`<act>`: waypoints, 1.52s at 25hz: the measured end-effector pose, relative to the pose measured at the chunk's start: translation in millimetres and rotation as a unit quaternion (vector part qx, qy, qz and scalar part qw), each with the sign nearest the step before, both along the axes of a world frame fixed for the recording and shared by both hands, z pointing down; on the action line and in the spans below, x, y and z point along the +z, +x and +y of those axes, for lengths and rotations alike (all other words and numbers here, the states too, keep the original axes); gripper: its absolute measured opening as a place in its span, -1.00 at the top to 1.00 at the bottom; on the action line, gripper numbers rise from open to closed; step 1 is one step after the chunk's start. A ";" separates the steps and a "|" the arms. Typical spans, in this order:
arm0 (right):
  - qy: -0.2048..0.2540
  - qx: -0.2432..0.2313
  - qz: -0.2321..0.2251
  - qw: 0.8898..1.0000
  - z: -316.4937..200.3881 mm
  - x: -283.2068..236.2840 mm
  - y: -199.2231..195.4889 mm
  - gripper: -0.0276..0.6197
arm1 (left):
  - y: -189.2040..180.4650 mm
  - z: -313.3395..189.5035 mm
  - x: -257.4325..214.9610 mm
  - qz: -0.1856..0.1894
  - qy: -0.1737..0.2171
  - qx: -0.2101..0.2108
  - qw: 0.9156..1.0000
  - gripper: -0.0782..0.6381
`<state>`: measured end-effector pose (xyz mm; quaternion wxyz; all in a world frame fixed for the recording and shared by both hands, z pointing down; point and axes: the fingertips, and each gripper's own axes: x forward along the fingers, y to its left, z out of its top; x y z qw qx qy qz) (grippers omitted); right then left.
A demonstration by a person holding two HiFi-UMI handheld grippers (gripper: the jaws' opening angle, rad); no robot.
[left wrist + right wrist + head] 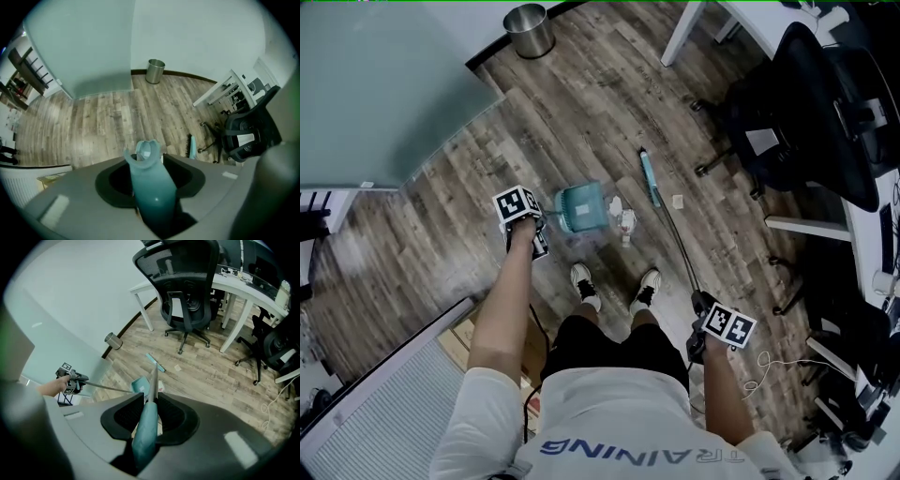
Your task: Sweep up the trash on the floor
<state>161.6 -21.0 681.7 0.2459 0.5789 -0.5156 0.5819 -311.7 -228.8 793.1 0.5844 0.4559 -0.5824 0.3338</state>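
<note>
Standing on the wood floor [581, 112] with a tool in each hand. Pinching the teal dustpan handle [151, 187] between the jaws of the left gripper [523, 228], pointed straight down, likely to hold the dustpan [581, 208] low and steady just past the left shoe [584, 281]. Hard to tell if resting on the floor or just above it. Squeezing the broom stick [153, 380] tight between the jaws of the right gripper [709, 330], near and to the right, tilted so as to reach the broom head [650, 178] farther out. Trash in the middle: white paper scraps [623, 217] just right of the dustpan, between it and the broom head, plus one small bit [678, 201] right of the broom. Looks set up to push the scraps left into the pan. Nothing swept in yet, by the look of it. Worth watching the small bit, easy to miss, and the office chair [797, 103] close by on the right.
</note>
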 end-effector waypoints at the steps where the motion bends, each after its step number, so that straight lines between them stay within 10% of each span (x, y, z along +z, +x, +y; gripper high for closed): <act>1: -0.001 -0.001 0.000 1.000 0.4 1.0 -0.1 0.57 | -3.4 1.8 1.2 -0.007 0.003 -0.006 1.000 0.31; 20: -0.136 0.064 0.029 0.988 50.7 91.2 13.0 0.57 | 34.4 -2.2 1.9 -0.051 0.028 0.018 0.998 0.50; 30: -0.146 -0.007 0.038 0.988 39.6 107.4 -65.5 0.57 | 35.7 -0.5 0.4 -0.042 0.029 0.013 0.999 0.48; 38: -0.135 -0.024 -0.046 0.989 33.4 108.0 -124.7 0.57 | 33.4 -3.2 0.5 -0.037 0.033 0.014 0.999 0.47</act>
